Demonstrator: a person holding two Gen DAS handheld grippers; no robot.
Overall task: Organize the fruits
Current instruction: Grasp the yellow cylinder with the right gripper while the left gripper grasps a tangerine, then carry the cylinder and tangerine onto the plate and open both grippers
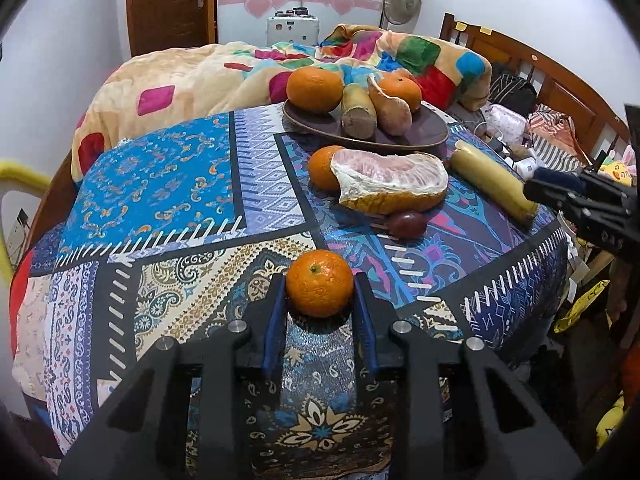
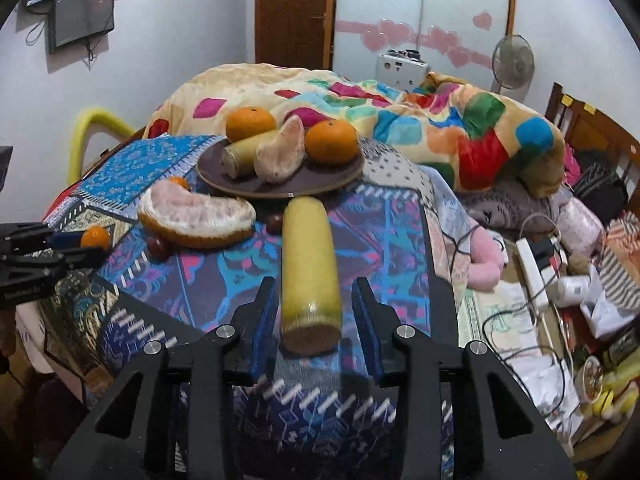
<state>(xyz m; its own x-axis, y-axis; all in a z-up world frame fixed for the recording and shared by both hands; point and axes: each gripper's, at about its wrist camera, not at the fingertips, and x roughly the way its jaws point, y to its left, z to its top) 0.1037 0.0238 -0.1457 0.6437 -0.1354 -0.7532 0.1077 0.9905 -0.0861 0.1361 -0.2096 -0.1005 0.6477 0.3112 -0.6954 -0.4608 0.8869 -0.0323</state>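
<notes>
Fruits lie scattered over a table under a patchwork cloth (image 1: 160, 184), ordered here from largest down. The brown plate (image 1: 304, 122) at the far edge carries two oranges, a pomelo segment and a short yellow stalk piece; part of its rim is hidden behind them. Just in front of the plate, the big pomelo wedge (image 1: 390, 184) lies with its long axis across the table, flesh up, rind toward the near edge. It covers much of a small orange (image 1: 322, 166) behind it, and a dark reddish fruit (image 1: 408, 224) in front of it is too dim to name. The long yellow stalk piece (image 2: 310, 268) near the right edge runs from the plate toward the near edge, its cut end facing the right wrist camera. The right gripper (image 2: 312, 312) straddles that near end; a sliver of gap shows on each side, so its pads do not press yet. The left gripper (image 1: 320, 296), near the table's front edge, has both blue pads tight against an orange (image 1: 319, 288), stem end up. Room clutter beyond the right edge is blurred.
</notes>
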